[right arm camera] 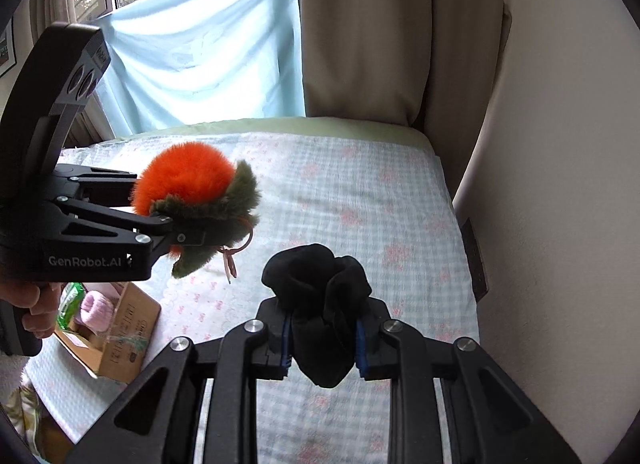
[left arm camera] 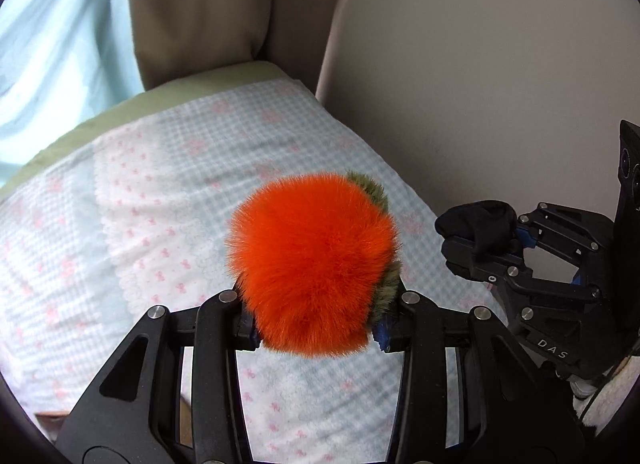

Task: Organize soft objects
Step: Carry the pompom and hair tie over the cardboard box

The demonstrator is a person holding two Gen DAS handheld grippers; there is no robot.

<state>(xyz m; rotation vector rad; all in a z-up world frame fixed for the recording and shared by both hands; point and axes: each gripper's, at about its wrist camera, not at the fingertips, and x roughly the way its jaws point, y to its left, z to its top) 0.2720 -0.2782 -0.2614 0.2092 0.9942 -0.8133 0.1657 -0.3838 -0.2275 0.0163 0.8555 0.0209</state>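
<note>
A: What is the biggest thing here?
B: The bed (right arm camera: 360,191), under a pale blue checked cover with pink bows. Its far edge meets a beige curtain (right arm camera: 360,23) and a light blue sheet (right arm camera: 200,55) hung at the window.

A: And beside the bed?
B: A cardboard box (right arm camera: 120,340) sits off the bed's left edge, with a pink soft roll (right arm camera: 96,310) and a green packet (right arm camera: 70,302) inside.

A: What does the left claw (left arm camera: 316,328) hold?
B: It is clamped on an orange plush toy (left arm camera: 312,260) with olive-green fur trim, held in the air above the bed's left half.

A: The right claw (right arm camera: 322,338)?
B: It is closed tight on a black sock bundle (right arm camera: 320,296), held above the bed's near edge, well apart from the plush toy.
</note>
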